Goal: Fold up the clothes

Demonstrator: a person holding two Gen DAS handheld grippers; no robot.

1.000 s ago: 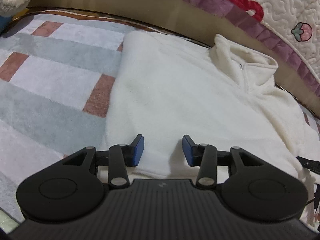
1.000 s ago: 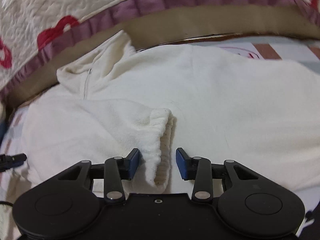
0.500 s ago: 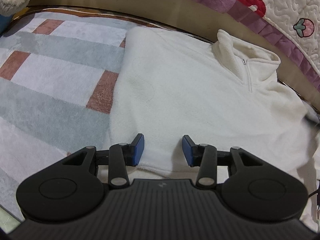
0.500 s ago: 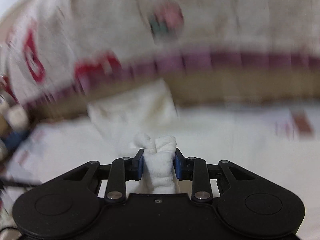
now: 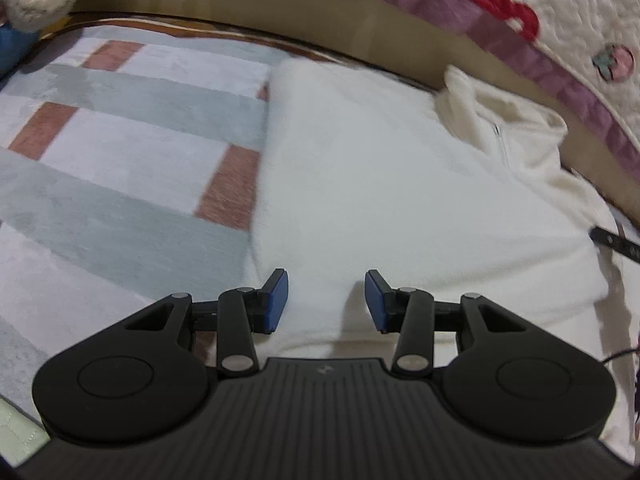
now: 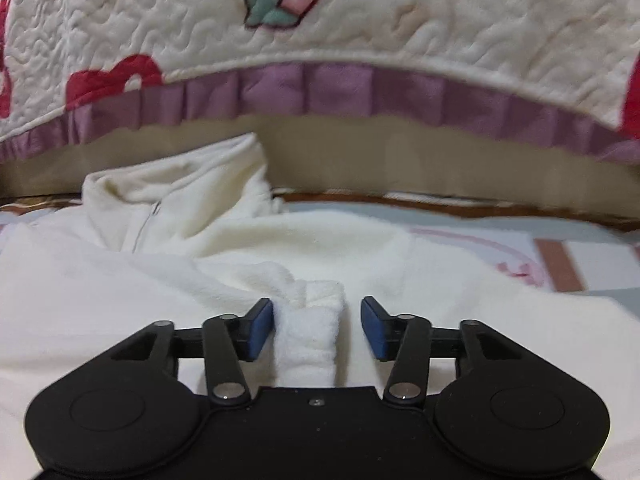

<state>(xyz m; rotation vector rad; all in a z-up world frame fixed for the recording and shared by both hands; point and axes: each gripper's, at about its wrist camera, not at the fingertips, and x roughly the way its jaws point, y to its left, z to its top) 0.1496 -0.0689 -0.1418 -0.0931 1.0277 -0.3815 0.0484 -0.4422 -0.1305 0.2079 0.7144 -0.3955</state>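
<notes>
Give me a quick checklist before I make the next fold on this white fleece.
1. Right gripper released the sleeve cuff: ok, jaws open, cuff loose between them.
2. Left gripper free: ok, open, nothing between its pads.
3. Sleeve laid across the fleece body: ok, cuff rests on it.
4. Left edge straight on the rug: ok.
5. Collar flat: not ok, bunched up.
6. Bottom hem even: cannot tell, hidden by the grippers.

Left gripper (image 5: 326,294) was wide open, level, fingers forward, nothing between the pads (image 5: 276,294). Right gripper (image 6: 317,328) was open too, jaws apart, left pad (image 6: 259,328) touching the cuff (image 6: 310,334), right pad clear.
</notes>
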